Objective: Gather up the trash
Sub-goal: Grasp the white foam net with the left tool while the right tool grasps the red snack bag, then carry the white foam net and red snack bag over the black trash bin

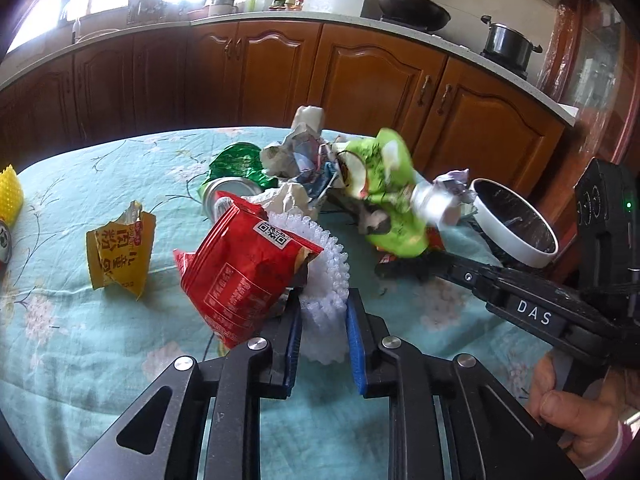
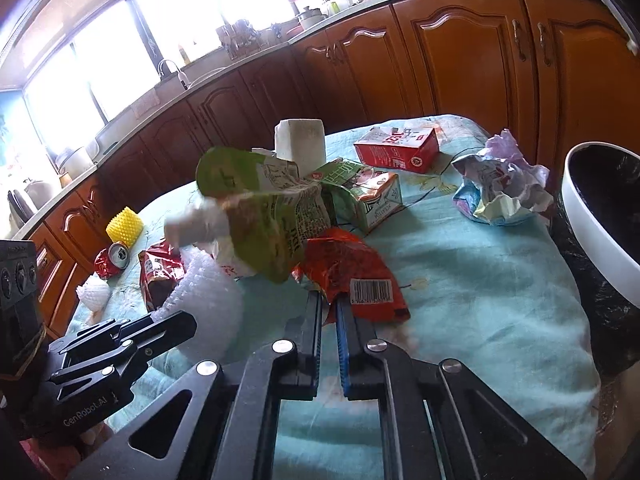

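Observation:
My left gripper (image 1: 323, 300) is shut on a white foam fruit net (image 1: 326, 280), with a red snack bag (image 1: 240, 268) leaning against it. My right gripper (image 2: 329, 300) is shut on an orange-red wrapper (image 2: 352, 276) that carries a barcode; a blurred green spouted pouch (image 2: 264, 216) hangs above it, also in the left wrist view (image 1: 384, 196). The white-rimmed bin with a black liner (image 2: 592, 232) stands at the table's right edge and shows in the left wrist view (image 1: 516, 220).
Scattered on the teal floral tablecloth (image 2: 480, 280): a yellow packet (image 1: 120, 256), a green foil bag (image 1: 236, 164), a can (image 1: 224, 196), crumpled paper (image 2: 500, 188), a red carton (image 2: 400, 150), a green carton (image 2: 360, 196), a yellow foam net (image 2: 125, 226). Wooden cabinets (image 1: 360, 76) stand behind.

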`<state>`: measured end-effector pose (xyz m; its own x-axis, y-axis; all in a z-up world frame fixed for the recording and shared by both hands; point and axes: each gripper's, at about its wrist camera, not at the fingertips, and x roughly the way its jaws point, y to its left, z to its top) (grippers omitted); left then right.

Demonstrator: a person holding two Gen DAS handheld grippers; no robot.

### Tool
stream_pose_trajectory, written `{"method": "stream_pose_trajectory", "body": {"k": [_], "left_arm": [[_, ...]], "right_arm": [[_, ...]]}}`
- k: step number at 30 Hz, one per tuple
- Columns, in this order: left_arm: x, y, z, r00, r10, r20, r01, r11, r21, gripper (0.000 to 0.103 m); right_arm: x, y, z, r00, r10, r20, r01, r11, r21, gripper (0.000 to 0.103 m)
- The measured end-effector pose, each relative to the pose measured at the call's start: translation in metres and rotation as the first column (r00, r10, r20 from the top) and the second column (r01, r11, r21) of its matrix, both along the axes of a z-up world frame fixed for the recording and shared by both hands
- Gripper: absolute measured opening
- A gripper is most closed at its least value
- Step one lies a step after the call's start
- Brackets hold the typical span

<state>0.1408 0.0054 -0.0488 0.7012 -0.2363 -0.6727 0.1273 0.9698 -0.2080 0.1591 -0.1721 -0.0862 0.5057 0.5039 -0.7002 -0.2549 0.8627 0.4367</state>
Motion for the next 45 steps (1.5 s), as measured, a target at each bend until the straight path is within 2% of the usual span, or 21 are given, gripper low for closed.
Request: {"method": "stream_pose_trajectory", "body": {"k": [5,9,16,17,18,25,27,28,30,36,39,41,42,44,45], "left_arm": [[-0.014,-0.009,0.008,0.998,-0.059,0.034,0.059,0.998,-0.017,0.019],[-0.017,-0.011,0.007,0.996,-0.085,0.009,0.085,0.996,-0.021,0.020],[-0.022,-0.012,0.006,0.997,-0.070,-0.026,0.070,0.998,0.007,0.025],[-0.026,-0.011,0.008,0.998,-0.063,-0.026,0.064,0.998,0.012,0.032],[-0.028,-0.012,0.011,0.998,-0.058,-0.023,0.058,0.998,0.014,0.035],[-0.049,-0.012,0.021,0.999,-0.040,0.021,0.039,0.998,0.050,0.035],[-0.051,-0.015,0.020,0.999,-0.039,0.016,0.037,0.997,0.068,0.028],[-0.051,-0.017,0.020,0.999,-0.048,0.011,0.047,0.996,0.070,0.020],[-0.051,-0.021,0.022,0.998,-0.067,0.012,0.066,0.996,0.062,0.019],[-0.056,-0.041,0.049,0.976,-0.185,0.118,0.183,0.983,0.025,0.018],[-0.048,-0.042,0.057,0.965,-0.222,0.140,0.231,0.972,-0.051,0.018],[-0.034,-0.035,0.057,0.972,-0.203,0.122,0.215,0.972,-0.096,0.019],[-0.025,-0.034,0.053,0.980,-0.177,0.093,0.185,0.980,-0.078,0.019],[-0.012,-0.038,0.040,0.988,-0.150,0.028,0.150,0.989,0.005,0.018],[-0.009,-0.036,0.035,0.986,-0.165,0.010,0.166,0.985,-0.038,0.018]], "right_arm": [[-0.018,-0.022,0.010,0.999,-0.035,0.012,0.034,0.999,0.027,0.005],[-0.030,-0.037,0.021,0.997,-0.065,0.031,0.064,0.997,0.033,0.005],[-0.043,-0.054,0.032,0.993,-0.106,0.057,0.104,0.994,0.044,0.005],[-0.044,-0.055,0.033,0.992,-0.108,0.060,0.106,0.993,0.047,0.005],[-0.045,-0.055,0.034,0.992,-0.110,0.063,0.107,0.993,0.049,0.005],[-0.055,-0.057,0.039,0.990,-0.112,0.083,0.108,0.992,0.059,0.005],[-0.057,-0.056,0.039,0.990,-0.114,0.086,0.109,0.992,0.061,0.004],[-0.058,-0.057,0.040,0.989,-0.115,0.088,0.110,0.992,0.063,0.004],[-0.060,-0.059,0.042,0.988,-0.120,0.094,0.114,0.991,0.065,0.004],[-0.064,-0.079,0.049,0.980,-0.164,0.111,0.155,0.985,0.080,0.004],[-0.062,-0.091,0.050,0.976,-0.185,0.113,0.176,0.981,0.084,0.004],[-0.059,-0.098,0.050,0.975,-0.193,0.108,0.185,0.979,0.086,0.004],[-0.058,-0.100,0.049,0.974,-0.196,0.109,0.188,0.979,0.081,0.004],[-0.055,-0.102,0.048,0.974,-0.197,0.107,0.190,0.979,0.076,0.004],[-0.053,-0.103,0.048,0.975,-0.197,0.106,0.189,0.979,0.078,0.004]]}}
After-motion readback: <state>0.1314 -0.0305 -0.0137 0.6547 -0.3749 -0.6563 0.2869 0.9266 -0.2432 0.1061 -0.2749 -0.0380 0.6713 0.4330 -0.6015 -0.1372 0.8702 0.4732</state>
